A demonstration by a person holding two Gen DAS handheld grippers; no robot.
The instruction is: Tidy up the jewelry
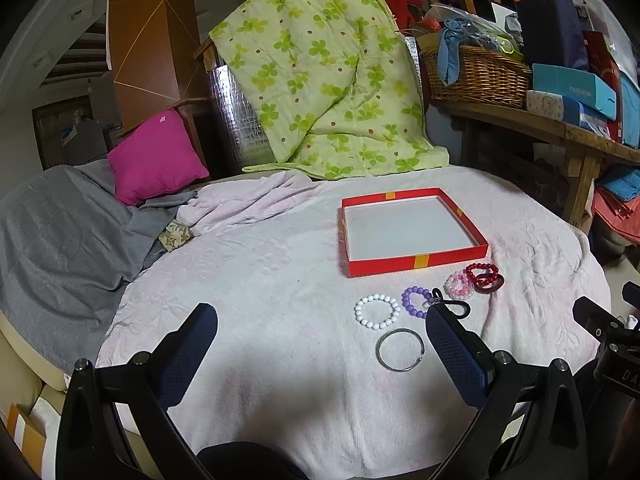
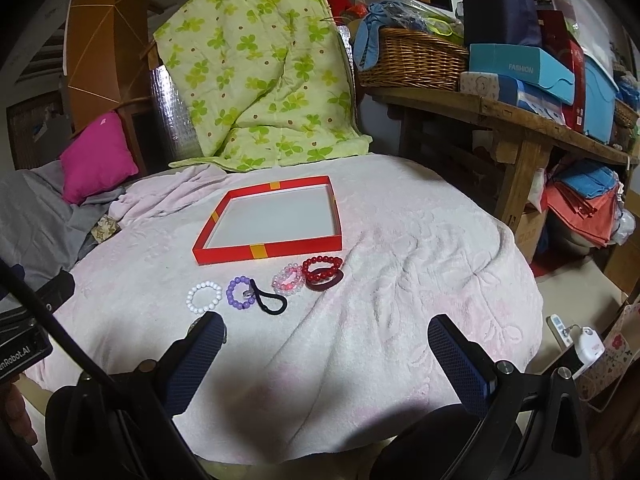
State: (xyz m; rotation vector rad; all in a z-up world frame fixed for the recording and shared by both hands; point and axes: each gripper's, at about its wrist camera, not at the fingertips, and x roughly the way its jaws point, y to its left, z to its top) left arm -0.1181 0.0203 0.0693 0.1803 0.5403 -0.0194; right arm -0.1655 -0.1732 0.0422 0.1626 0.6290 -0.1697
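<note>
Jewelry lies in a loose row on a pale pink blanket [image 1: 248,280] spread over the table, just in front of a shallow red box [image 1: 416,260] whose white floor is bare, which suggests that the box is set out as the place where every piece is meant to go and that nothing has been sorted yet. Both tools hover low over the near part of the blanket, short of the row: the left gripper [image 1: 320,352] has its fingers spread wide with nothing between them, and the right gripper [image 2: 324,360] is spread the same way and likewise holds nothing, a stance that fits a first reach. Going down in size, a silver bangle [image 1: 399,349] lies nearest the left gripper, then a white bead bracelet [image 1: 377,311], a dark red bead bracelet [image 2: 322,267] resting against a maroon hair tie [image 2: 325,283], a purple bead bracelet [image 2: 240,293], a black hair tie [image 2: 271,303] touching the purple one, and a small pink bead bracelet [image 2: 287,279]. Laid well spaced at the left end and crowded at the right, the row probably favours starting with the bangle or the white bracelet.
</note>
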